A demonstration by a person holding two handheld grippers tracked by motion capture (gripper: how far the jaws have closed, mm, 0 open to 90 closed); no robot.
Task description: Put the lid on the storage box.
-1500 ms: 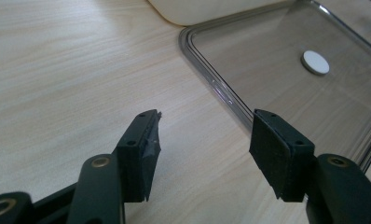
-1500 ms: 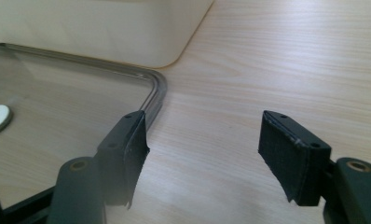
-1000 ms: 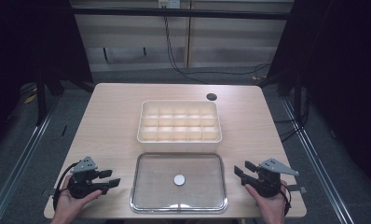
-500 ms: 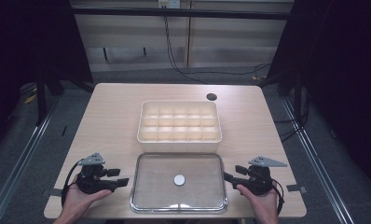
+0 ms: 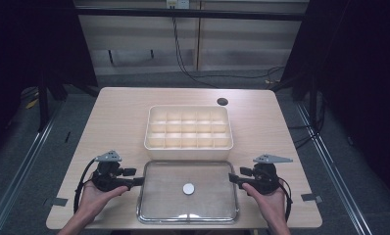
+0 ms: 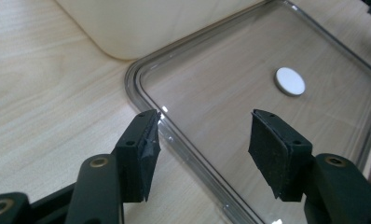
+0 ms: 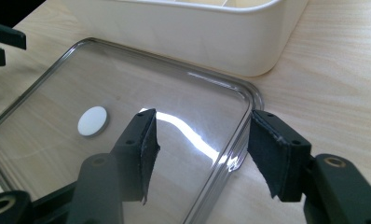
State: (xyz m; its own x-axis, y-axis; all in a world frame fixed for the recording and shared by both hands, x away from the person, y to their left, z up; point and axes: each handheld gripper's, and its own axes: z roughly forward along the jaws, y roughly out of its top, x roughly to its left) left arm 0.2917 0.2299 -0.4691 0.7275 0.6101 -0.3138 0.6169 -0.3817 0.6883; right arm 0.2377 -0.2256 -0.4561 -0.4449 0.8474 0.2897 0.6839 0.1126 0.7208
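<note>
Straddling the clear lid's point(image 5: 188, 190) edges, both grippers' fingers gape, closing, pinching nothing; tray compartments point(image 5: 188, 127) look indistinct.

Beyond your work area you see the wooden table point(image 5: 114, 122), carrying a small dark round hole point(image 5: 222, 102) near its far right corner. Black cables point(image 5: 183, 58) trail across the grey floor point(image 5: 134, 78) behind it.
</note>
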